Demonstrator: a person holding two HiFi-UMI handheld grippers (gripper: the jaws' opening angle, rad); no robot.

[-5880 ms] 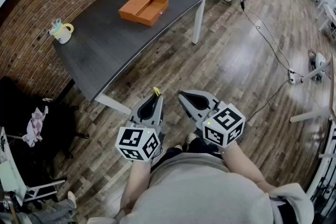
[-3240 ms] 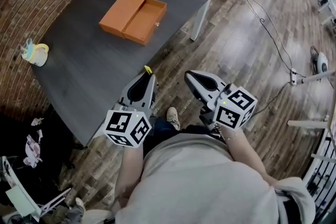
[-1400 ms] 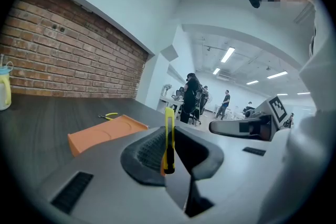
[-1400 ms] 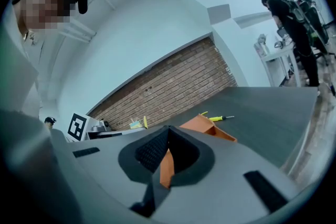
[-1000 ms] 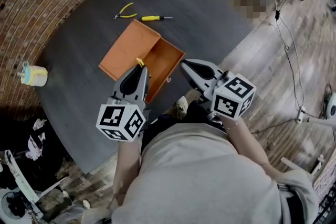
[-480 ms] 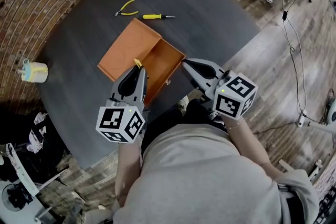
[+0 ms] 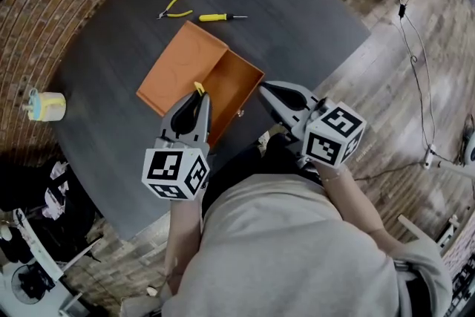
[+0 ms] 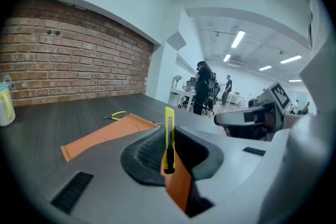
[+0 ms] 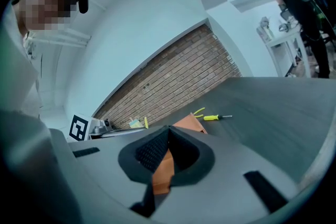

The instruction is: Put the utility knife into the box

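Well, the left gripper (image 7: 195,95) hung over the orange box (image 7: 182,63), jaws clamped on the utility knife (image 8: 168,136), upright between them; the right gripper (image 7: 264,90) sat beside it, jaws together, empty

Both tongs at the near side of the open orange box (image 7: 182,63) on the dark grey table (image 7: 312,4).
Left tongs (image 7: 197,96) grip a yellow utility knife (image 7: 198,87), tip over the box's near wall. Right tongs (image 7: 264,90) just beside the box's right corner. Yellow-handled pliers (image 7: 173,7) and yellow-handled screwdriver (image 7: 214,16) lie beyond the box. Pale cup (image 7: 44,106) far left.
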